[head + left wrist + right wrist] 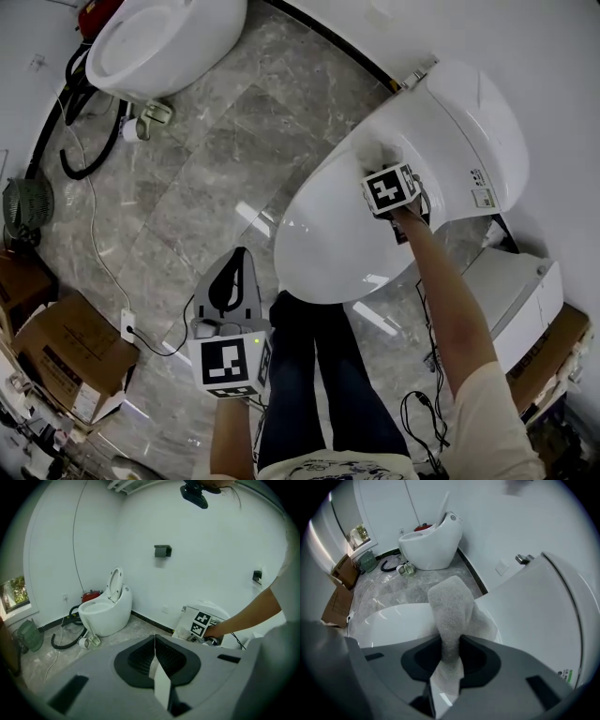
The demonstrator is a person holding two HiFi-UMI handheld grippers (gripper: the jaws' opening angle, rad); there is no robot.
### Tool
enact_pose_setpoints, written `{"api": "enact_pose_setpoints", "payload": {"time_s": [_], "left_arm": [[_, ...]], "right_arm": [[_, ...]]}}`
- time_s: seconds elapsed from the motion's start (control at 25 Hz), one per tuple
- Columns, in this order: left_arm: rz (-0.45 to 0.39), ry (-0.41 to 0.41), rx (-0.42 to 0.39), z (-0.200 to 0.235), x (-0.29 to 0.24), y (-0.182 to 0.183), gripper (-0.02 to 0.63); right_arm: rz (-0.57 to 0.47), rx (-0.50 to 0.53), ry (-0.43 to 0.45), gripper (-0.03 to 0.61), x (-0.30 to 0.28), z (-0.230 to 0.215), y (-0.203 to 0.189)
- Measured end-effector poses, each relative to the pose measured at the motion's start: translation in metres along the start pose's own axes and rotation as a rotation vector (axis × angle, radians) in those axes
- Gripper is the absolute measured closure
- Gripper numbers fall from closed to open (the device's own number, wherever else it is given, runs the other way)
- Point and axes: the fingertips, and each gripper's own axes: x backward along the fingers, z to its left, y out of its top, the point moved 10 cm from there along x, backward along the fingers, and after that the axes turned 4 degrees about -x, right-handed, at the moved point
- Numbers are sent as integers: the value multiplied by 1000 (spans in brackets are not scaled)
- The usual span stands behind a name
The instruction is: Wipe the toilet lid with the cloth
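Left gripper: jaws together, empty | right gripper: jaws clamped on cloth | tip: press cloth flat; rub toilet lid slowly

No lettering can be read anywhere. A small sticker on the right side of the toilet casing has print too fine to make out. Each marker cube shows only black-and-white squares.
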Motion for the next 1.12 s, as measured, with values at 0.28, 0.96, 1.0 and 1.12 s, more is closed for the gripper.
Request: {"api": "enact_pose_setpoints", "payload": {"time_s": [0.28, 0.96, 1.0, 1.12], "left_arm": [[-6, 33, 15, 16, 21, -11, 603], [-23, 90, 52, 44, 62, -38, 603], [-23, 92, 54, 45, 64, -39, 603], [-25, 99, 57, 47, 70, -43, 603]], "right_arm": [[-59, 86, 25, 486, 2, 48, 6], [-62, 264, 90, 485, 11, 153, -7], [-65, 270, 94, 485, 11, 159, -9], [-67, 291, 107, 485, 12, 174, -14]]}}
